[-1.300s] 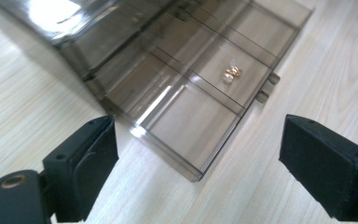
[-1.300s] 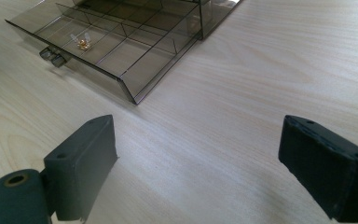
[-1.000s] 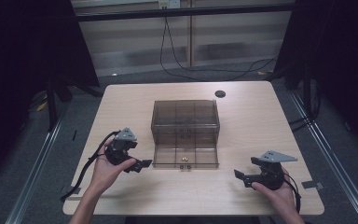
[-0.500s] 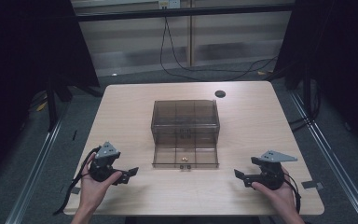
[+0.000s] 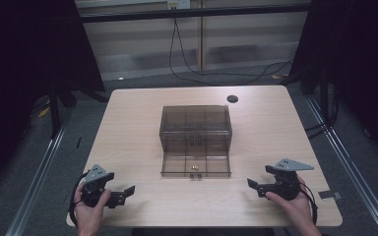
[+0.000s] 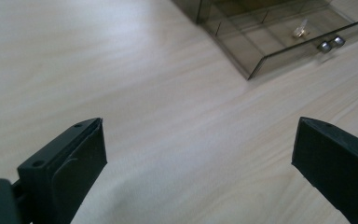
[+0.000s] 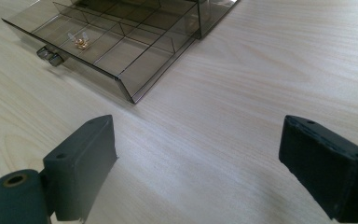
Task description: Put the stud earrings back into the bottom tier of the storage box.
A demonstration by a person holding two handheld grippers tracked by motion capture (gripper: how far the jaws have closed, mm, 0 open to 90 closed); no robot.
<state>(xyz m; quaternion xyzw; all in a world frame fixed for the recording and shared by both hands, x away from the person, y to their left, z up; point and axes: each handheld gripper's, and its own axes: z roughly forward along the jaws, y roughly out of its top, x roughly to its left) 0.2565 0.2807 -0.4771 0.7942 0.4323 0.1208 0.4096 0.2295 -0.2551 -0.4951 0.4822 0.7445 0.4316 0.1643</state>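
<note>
1. My left gripper point(image 5: 123, 192) rests low at the near-left corner of the pale wooden table point(image 5: 138, 123), its two black jaws spread wide with nothing between them; a hand point(image 5: 89, 209) grips it from below.
2. My right gripper point(image 5: 254, 185) sits at the near-right corner, jaws likewise wide apart and empty; both grippers point inward and lie well apart from the box.
3. Between them, at mid-table, stands the smoke-tinted clear plastic drawer box point(image 5: 196, 120); its divided lower drawer point(image 5: 174, 164) is pulled out toward me.
4. A small brass-coloured wing nut point(image 5: 195, 167) lies in a middle compartment near the drawer's front wall; two small knobs point(image 5: 194, 175) sit on that wall.
5. A round black disc point(image 5: 232, 99) lies near the far edge.
</note>
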